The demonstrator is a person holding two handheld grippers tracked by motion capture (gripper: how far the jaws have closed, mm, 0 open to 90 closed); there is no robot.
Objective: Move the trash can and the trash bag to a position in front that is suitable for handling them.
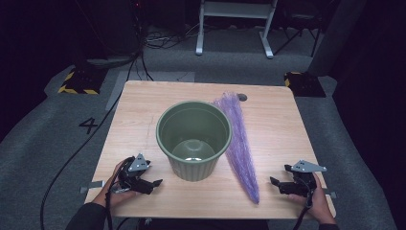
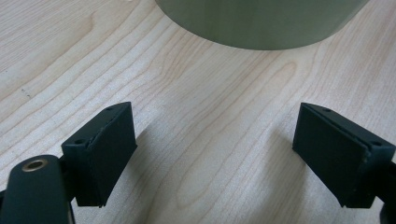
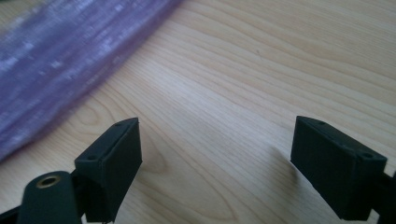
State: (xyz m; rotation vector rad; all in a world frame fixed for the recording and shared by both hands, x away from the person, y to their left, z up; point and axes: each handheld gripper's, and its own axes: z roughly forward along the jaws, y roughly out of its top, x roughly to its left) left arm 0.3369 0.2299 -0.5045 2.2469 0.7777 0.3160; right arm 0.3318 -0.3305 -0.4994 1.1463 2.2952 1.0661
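L gripper [image 1: 152, 183], near the table's front-left corner: jaws spread wide, nothing btwn them, just bare wood in the left gripper view. Held by the person's left hand [image 1: 115, 189] resting at the front edge. The round olive-green plastic flower pot [image 1: 194, 139] stands upright near the table's centre, just beside the L gripper on its inner side, apart from it; pot's lower wall [image 2: 261, 23] sits ahead of the open jaws.

R gripper [image 1: 276, 182], near the front-right corner: jaws also spread fully, empty, over bare wood. Right hand [image 1: 318, 199] holds it at the front edge. The long purple bundle of fine synthetic strands [image 1: 239, 143] lies flat, running from the back edge toward the front, touching the pot's right side; its tapered front end is near the R gripper, not touching. In the right gripper view the strands [image 3: 56, 60] lie ahead-left of the jaws.

Light wooden table [image 1: 143, 110].
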